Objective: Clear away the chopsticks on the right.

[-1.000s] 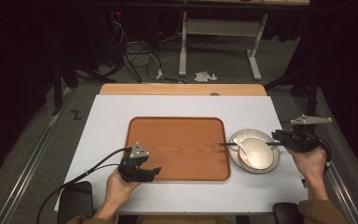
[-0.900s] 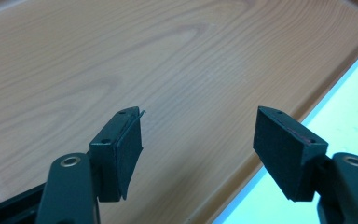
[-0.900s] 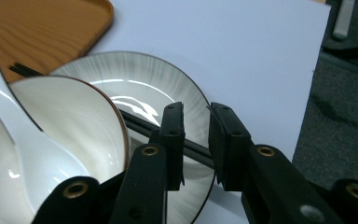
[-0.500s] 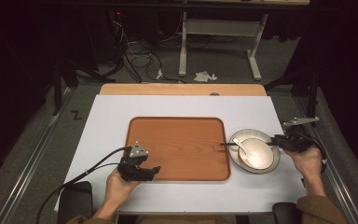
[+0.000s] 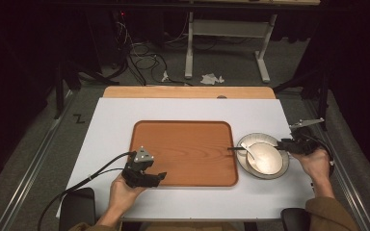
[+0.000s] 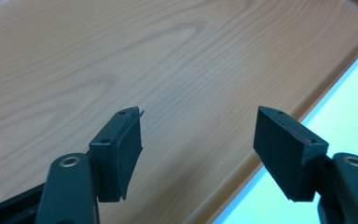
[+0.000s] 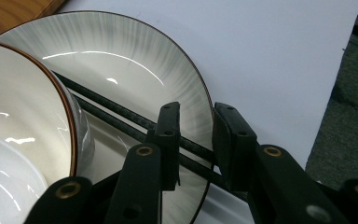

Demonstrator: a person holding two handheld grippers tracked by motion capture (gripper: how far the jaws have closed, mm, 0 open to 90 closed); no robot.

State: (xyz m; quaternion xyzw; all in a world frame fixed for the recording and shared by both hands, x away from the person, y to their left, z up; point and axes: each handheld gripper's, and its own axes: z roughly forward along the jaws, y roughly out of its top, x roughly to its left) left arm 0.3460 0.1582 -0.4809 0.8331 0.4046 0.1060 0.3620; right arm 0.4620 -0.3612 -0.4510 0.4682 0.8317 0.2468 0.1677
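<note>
The right gripper [image 7: 193, 144] — jaws slightly apart, just opened — straddles two thin black chopsticks [image 7: 116, 114] whose long axis runs leftward across the grey-rimmed ceramic plate [image 7: 121, 51] toward the wooden tray [image 5: 183, 149].

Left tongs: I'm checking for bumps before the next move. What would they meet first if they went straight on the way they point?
Probably the wooden tray. The left tongs stand open, aimed down at its bare floor; how near is unclear.
</note>
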